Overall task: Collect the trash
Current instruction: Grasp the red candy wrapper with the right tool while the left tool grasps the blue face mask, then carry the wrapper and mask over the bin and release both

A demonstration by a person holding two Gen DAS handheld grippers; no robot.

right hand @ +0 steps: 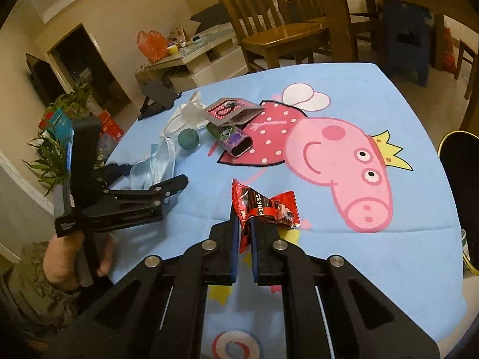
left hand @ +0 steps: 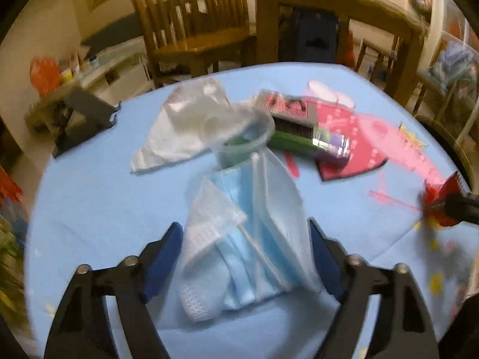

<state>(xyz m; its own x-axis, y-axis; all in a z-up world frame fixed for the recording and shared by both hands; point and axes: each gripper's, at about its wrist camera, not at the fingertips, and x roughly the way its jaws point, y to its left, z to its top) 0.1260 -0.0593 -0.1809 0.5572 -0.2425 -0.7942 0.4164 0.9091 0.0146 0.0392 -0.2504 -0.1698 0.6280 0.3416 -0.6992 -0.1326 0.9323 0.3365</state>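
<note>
The left hand-held gripper (left hand: 245, 236) stands wide, its blue pads either side of a crumpled mask (left hand: 248, 239) lying on the table (left hand: 89, 197). Beyond it sit a cup (left hand: 239, 146) and boxes (left hand: 302, 128). The right hand-held gripper (right hand: 245, 224) is clenched on a red wrapper (right hand: 263, 206).

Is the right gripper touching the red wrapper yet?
Touching. The right wrist view shows the right gripper pinching the red wrapper between closed fingers.
</note>
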